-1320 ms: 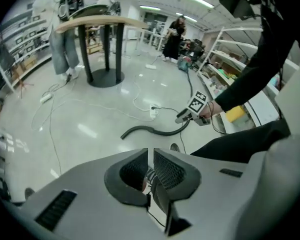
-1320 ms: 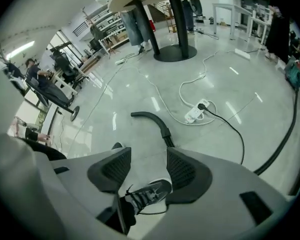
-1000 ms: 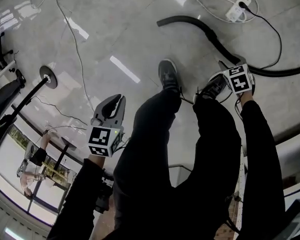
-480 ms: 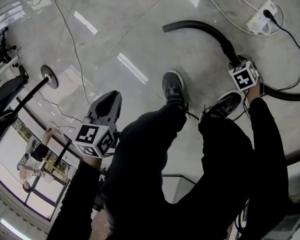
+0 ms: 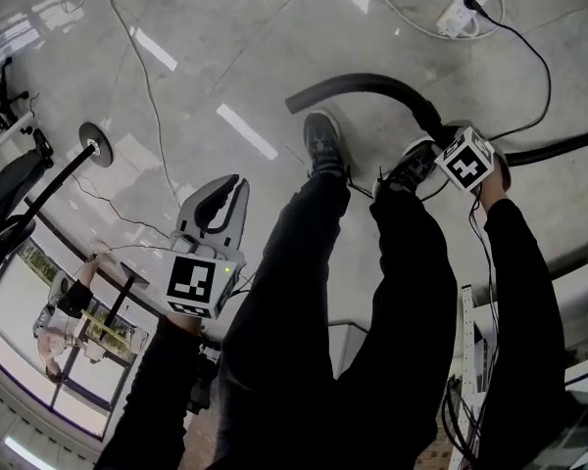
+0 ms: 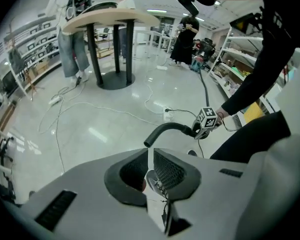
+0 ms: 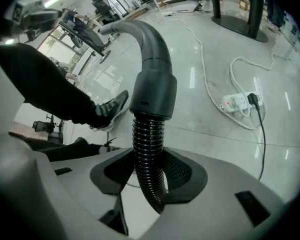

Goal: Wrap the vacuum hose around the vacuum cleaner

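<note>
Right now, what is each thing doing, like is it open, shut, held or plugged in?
left tool: shut, nothing in it.
right tool: has just been closing, grips the vacuum hose between its jaws.
vacuum hose: held by its ribbed part, curved end free.
power strip: black plug pushed in.

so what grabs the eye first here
The black vacuum hose arches over the floor ahead of the person's shoes, held at its ribbed part by the right gripper, whose jaws have just been closing on it. The left gripper hangs shut and empty at the left.
</note>
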The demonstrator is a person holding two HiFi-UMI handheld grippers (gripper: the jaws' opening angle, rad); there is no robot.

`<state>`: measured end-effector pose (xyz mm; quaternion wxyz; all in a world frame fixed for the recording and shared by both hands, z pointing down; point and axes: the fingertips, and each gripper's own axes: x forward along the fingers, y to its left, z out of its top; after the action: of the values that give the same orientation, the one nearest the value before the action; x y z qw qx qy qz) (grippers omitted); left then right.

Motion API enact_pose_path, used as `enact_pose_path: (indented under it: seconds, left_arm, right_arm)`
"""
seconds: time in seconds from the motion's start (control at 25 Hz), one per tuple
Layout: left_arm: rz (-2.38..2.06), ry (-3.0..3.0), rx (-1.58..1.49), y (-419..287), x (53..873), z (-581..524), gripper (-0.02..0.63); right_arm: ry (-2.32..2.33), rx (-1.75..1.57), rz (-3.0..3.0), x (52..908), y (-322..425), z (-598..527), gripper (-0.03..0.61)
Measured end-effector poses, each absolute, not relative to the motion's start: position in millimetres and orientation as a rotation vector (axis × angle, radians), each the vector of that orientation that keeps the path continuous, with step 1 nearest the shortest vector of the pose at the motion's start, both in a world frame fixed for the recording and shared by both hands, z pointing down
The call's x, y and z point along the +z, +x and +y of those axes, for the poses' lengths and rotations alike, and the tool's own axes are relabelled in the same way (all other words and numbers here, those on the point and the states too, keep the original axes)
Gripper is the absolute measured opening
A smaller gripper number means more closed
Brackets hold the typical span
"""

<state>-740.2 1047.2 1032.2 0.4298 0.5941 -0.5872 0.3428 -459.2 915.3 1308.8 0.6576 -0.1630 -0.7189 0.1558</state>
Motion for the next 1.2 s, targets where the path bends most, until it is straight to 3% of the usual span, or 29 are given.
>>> enact_pose_path:
  seconds: [0.4, 0.56, 0.68, 0.8, 1.08, 1.2]
  left_arm:
    - [-1.254, 1.726, 1.322, -695, 884, 1077, 0.057]
    - [-1.331, 1.967, 1.177, -630, 798, 978, 0.119]
    - [-1.359, 2.096, 0.959, -580, 722, 908, 0.22]
    - [-1.344, 2.294, 0.883, -528, 636, 863, 0.272]
    - [-1.25, 2.971, 0.83, -404, 427, 794, 0.285]
    - [-1.161, 3.235, 0.883, -360, 382, 786, 0.284]
  right_arm:
    - [-0.587, 0.268, -1.734, 1022, -377, 919, 0.179]
    - [-0.488, 0.224, -1.867, 908, -372, 867, 0.179]
    - [-0.397, 0.193, -1.989, 814, -374, 829, 0.179]
    - [-0.365, 0.164, -2.086, 729, -363, 818, 0.179]
    - [-0.333, 0.158, -2.238, 609, -328, 811, 0.179]
    - [-0.338, 0.136, -2.235, 590, -318, 808, 0.179]
